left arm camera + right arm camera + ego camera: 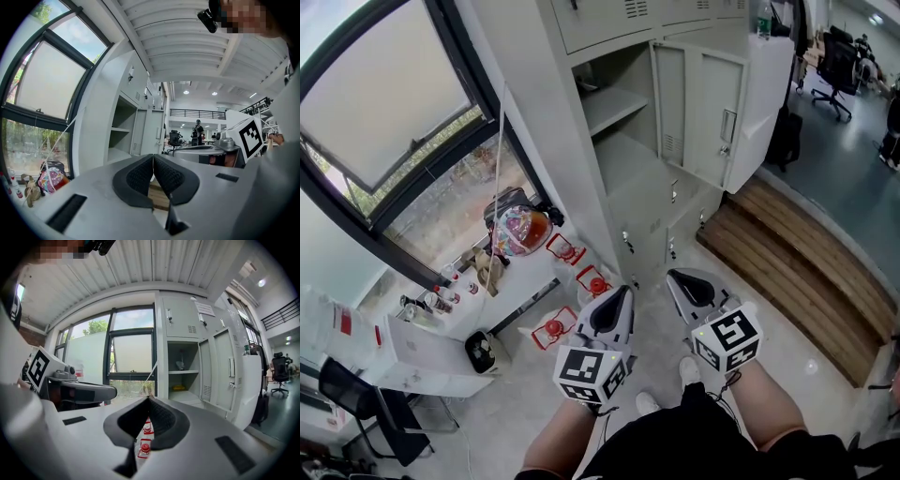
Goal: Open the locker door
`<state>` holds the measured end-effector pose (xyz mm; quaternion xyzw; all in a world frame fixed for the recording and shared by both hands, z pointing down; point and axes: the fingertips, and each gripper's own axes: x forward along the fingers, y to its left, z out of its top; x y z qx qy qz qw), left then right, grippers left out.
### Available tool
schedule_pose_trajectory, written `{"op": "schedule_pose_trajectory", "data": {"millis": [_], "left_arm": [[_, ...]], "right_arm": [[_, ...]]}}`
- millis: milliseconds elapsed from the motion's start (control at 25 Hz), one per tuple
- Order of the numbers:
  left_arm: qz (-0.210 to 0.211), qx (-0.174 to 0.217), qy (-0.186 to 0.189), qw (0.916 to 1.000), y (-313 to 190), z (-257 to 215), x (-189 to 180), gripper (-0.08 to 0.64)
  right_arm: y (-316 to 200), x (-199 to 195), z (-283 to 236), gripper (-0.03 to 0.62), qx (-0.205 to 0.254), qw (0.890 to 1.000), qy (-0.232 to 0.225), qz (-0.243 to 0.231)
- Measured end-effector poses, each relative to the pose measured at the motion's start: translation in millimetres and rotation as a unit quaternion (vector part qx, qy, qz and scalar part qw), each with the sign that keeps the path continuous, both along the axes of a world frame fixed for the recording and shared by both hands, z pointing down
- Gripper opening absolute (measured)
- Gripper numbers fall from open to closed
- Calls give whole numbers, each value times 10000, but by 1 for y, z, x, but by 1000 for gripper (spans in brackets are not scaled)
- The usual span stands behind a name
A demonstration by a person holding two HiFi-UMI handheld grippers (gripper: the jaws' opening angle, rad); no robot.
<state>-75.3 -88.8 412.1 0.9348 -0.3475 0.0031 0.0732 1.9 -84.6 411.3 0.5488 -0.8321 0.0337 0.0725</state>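
Two grippers, both empty, hang low in front of the person at 6 o'clock in the head view, well apart from the grey metal locker (581, 122) that rises toward 12 o'clock. The left gripper (625, 291) has its ribbed black pads pressed together with nothing between them, and the right gripper (672, 275) is likewise closed on nothing, its tips just beside the other's. The locker door (712, 117) stands swung wide at about 1 o'clock, its handle (727, 127) facing the room, baring a shelf (614, 105) and the compartment below it. Lower down, at 12 o'clock from the grippers, smaller doors with latches (627, 242) look closed. A window (384, 103) fills the 10 o'clock side, with a colourful bag (520, 230) beneath it and a wooden step (797, 262) at 3 o'clock. By the look of it the opening itself is done and neither tool is engaged. Any further move, such as widening the swing or trying another door, would call for a reach up and forward toward 12 o'clock, jaws parted first to take a handle
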Motion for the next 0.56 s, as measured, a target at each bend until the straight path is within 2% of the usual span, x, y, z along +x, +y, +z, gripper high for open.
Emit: {"op": "schedule_pose_trajectory", "data": {"millis": [560], "left_arm": [[29, 31, 0, 10000, 4, -2, -2, 17]], "right_arm": [[3, -4, -1, 54, 17, 10000, -5, 6]]}}
